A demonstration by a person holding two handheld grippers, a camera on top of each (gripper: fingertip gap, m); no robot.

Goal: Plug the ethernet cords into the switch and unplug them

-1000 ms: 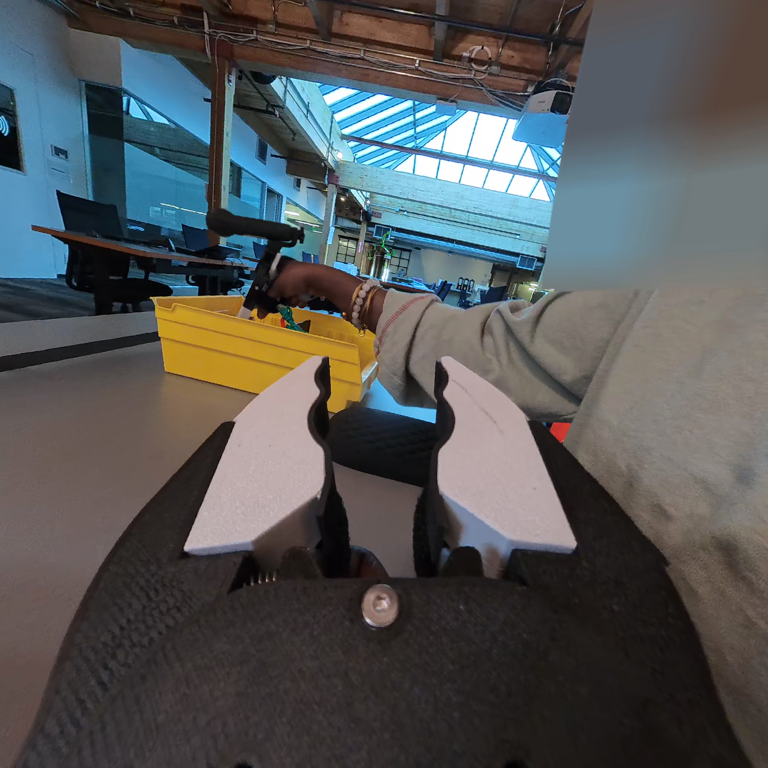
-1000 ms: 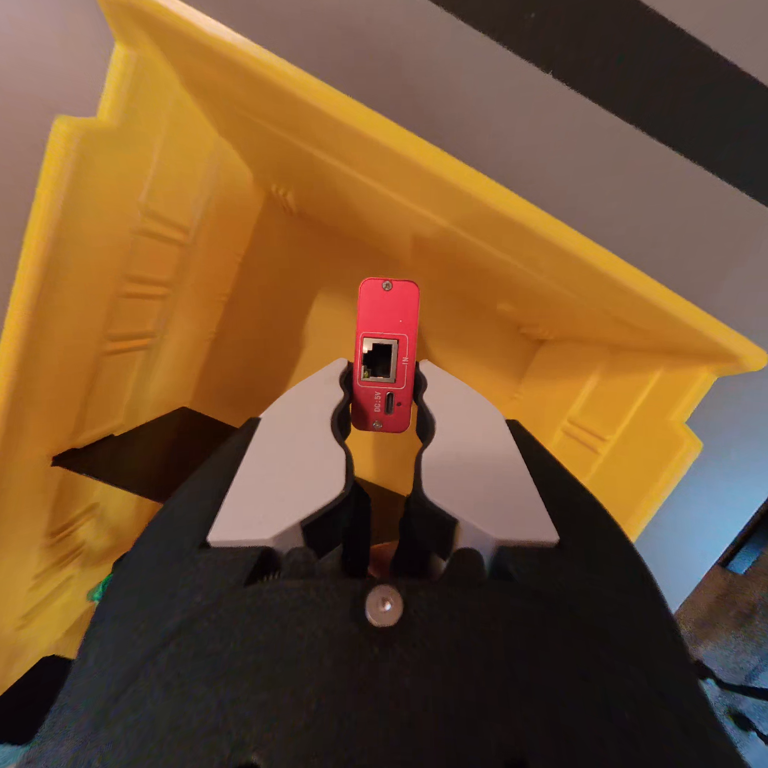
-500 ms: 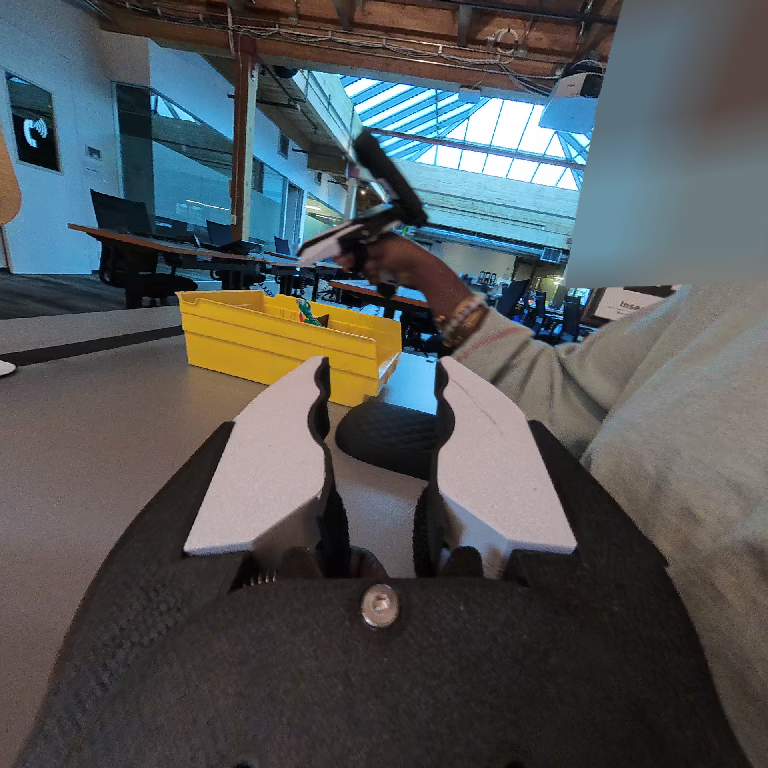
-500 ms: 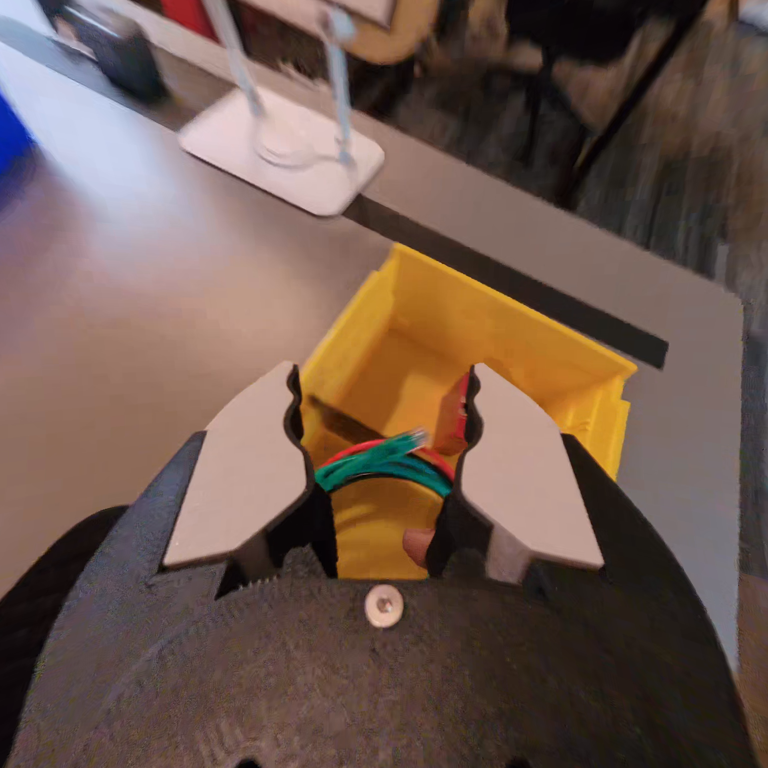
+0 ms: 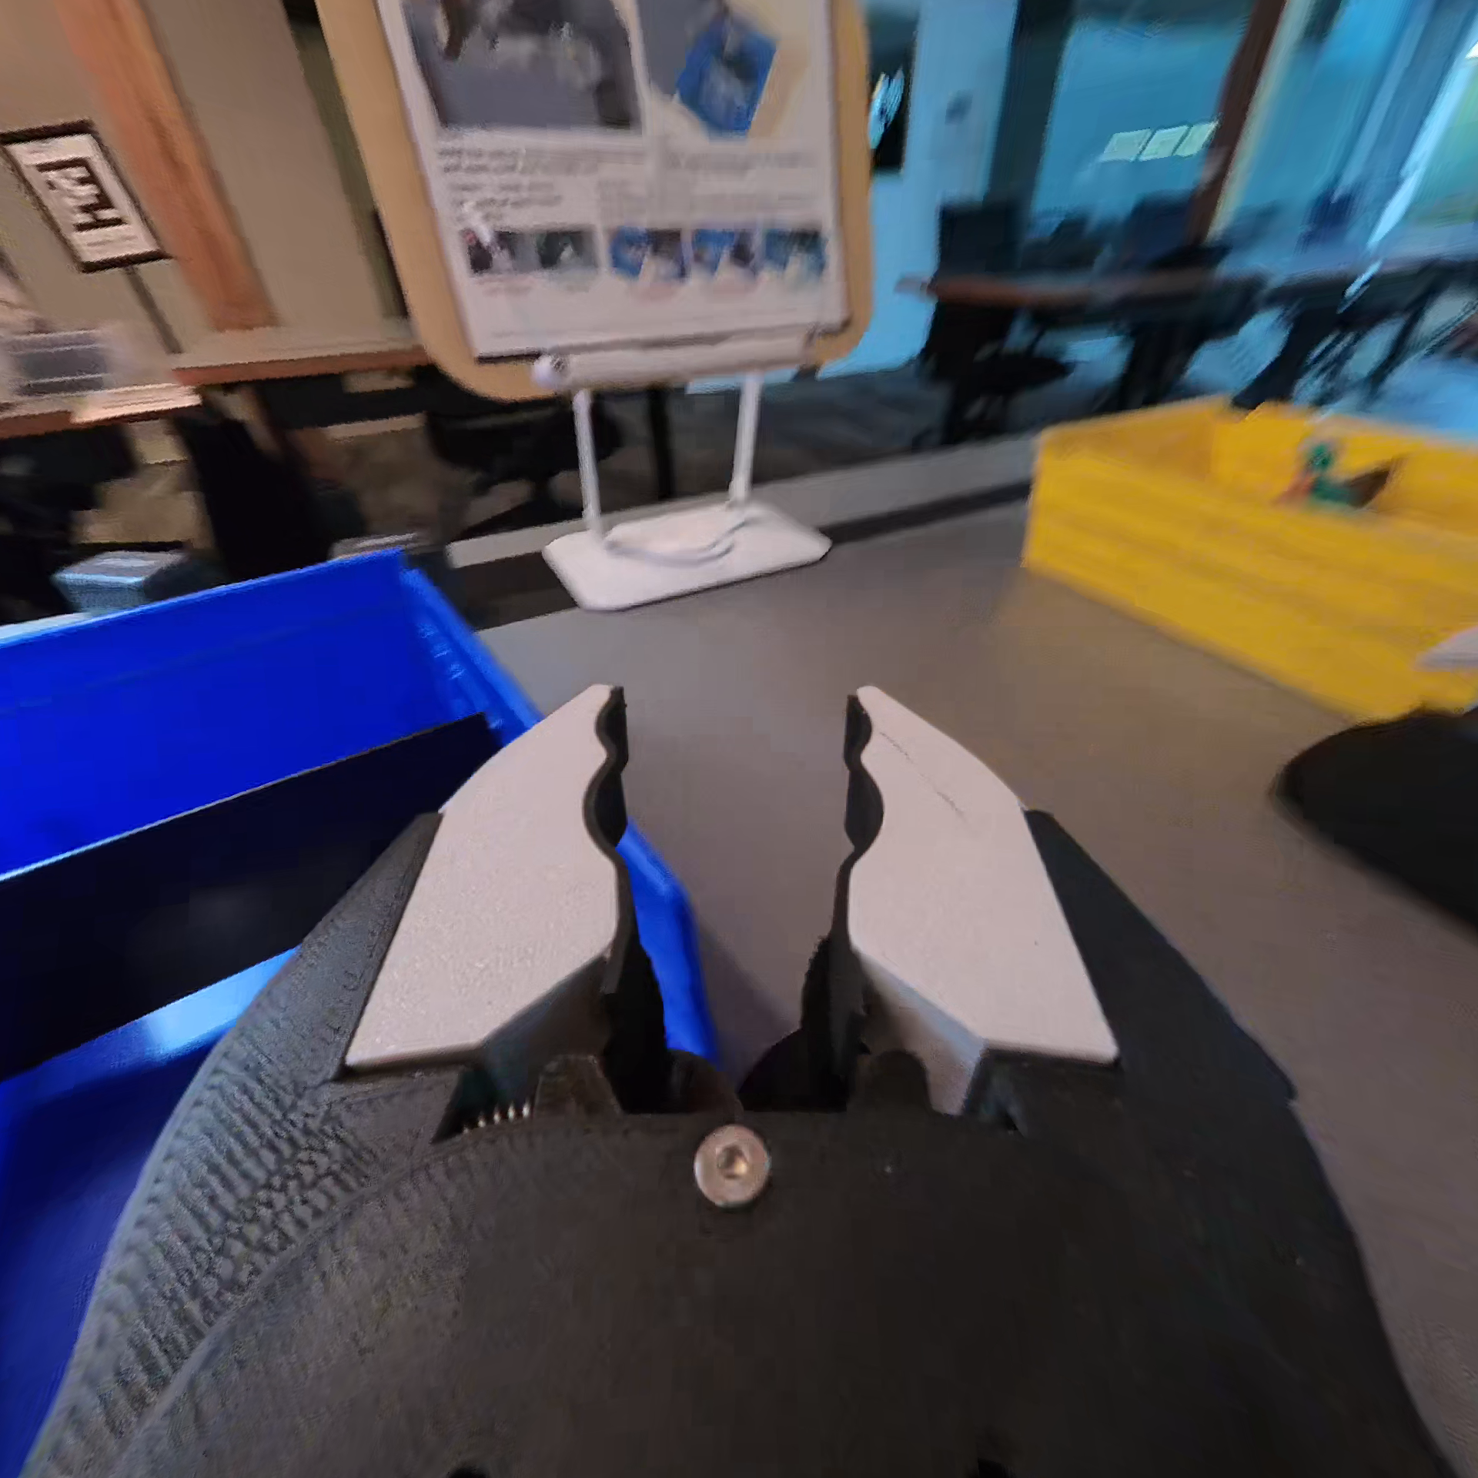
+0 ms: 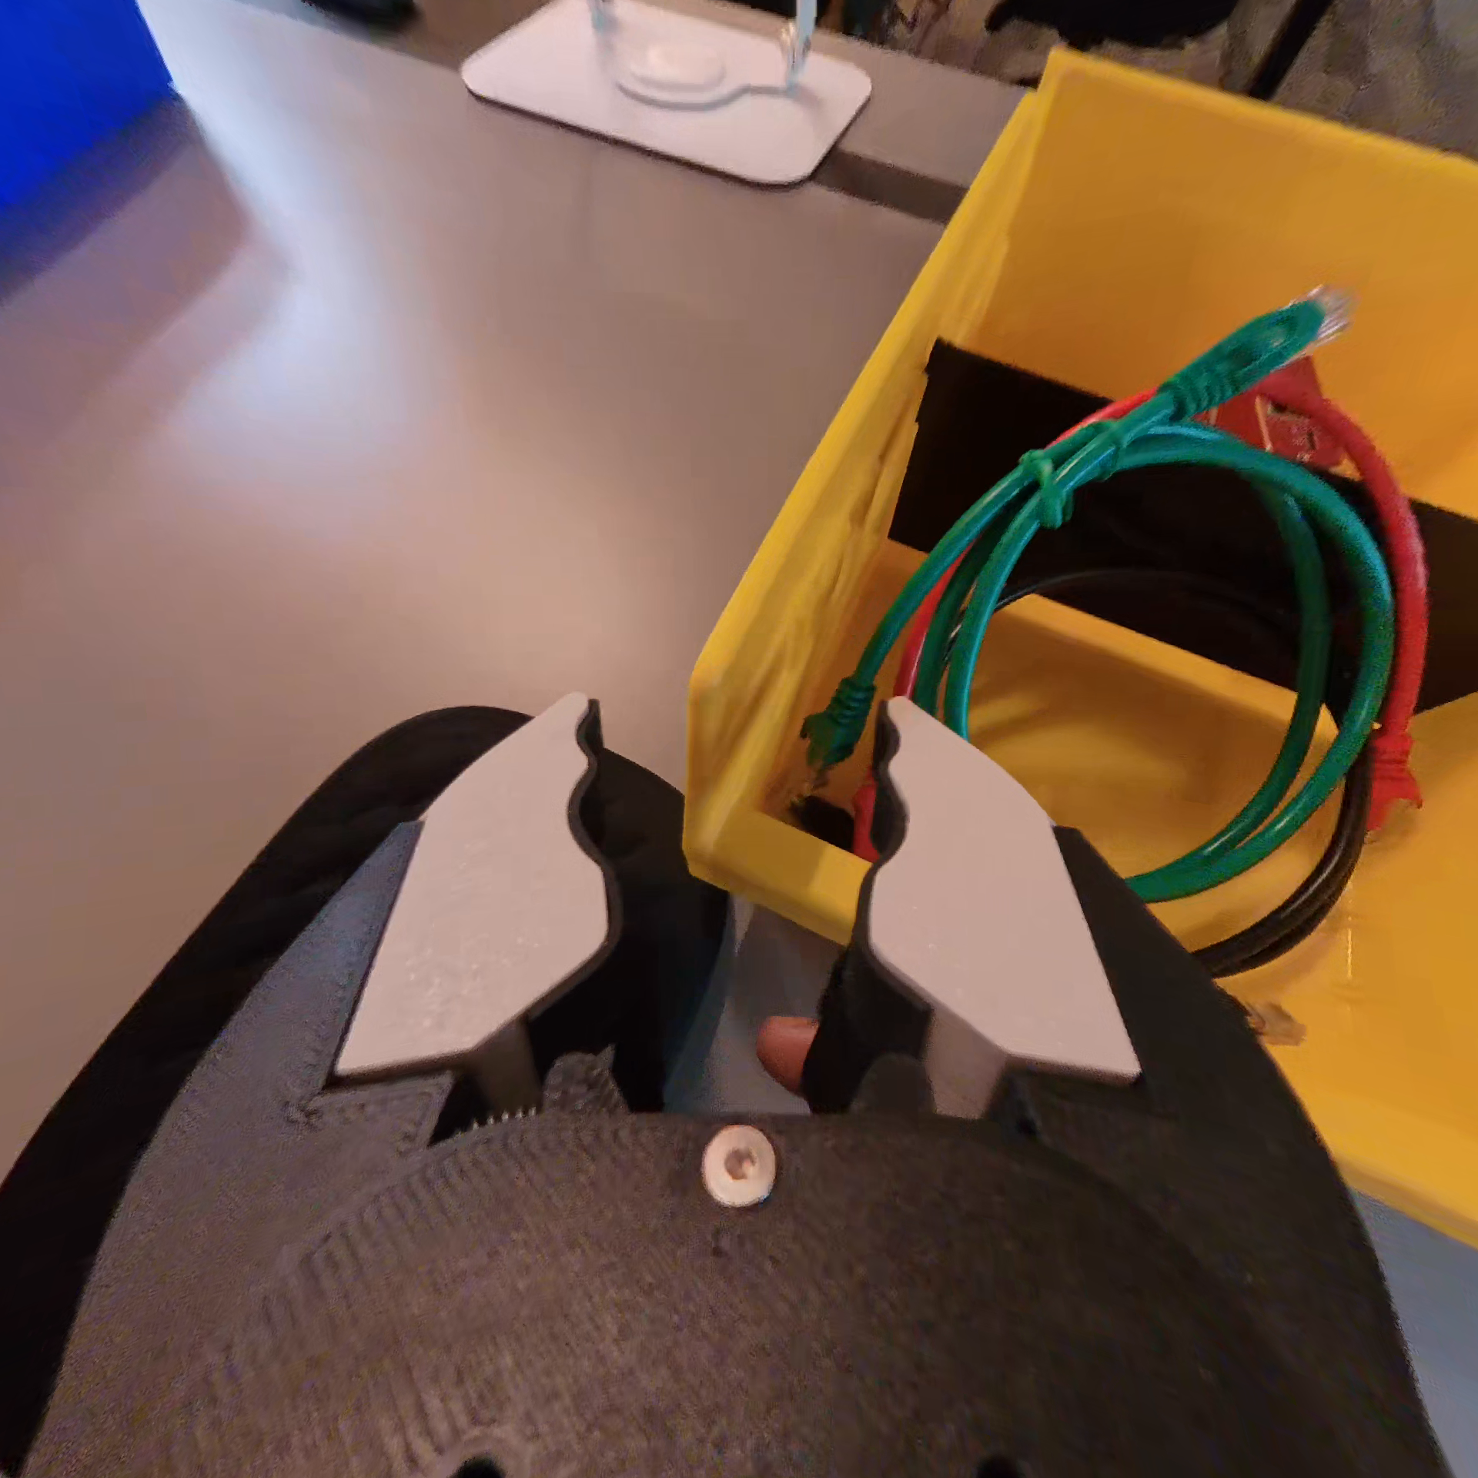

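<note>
Left wrist view looks low and level across the bench (image 5: 920,720), blue bin (image 5: 240,720) close at left, yellow bin (image 5: 1200,560) farther right. Right wrist view tilts down, close over the yellow bin (image 6: 800,640). Both views share the white stand base (image 5: 688,552) (image 6: 672,104).

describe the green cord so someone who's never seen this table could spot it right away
Find the yellow bin on the grey table, beside the open right claw. Inside it lies a bundle of looped cords. The green cord is the top loop, with one clear-tipped plug poking up toward the bin's back, unlike the red cord and black cord beside and under it.
</note>
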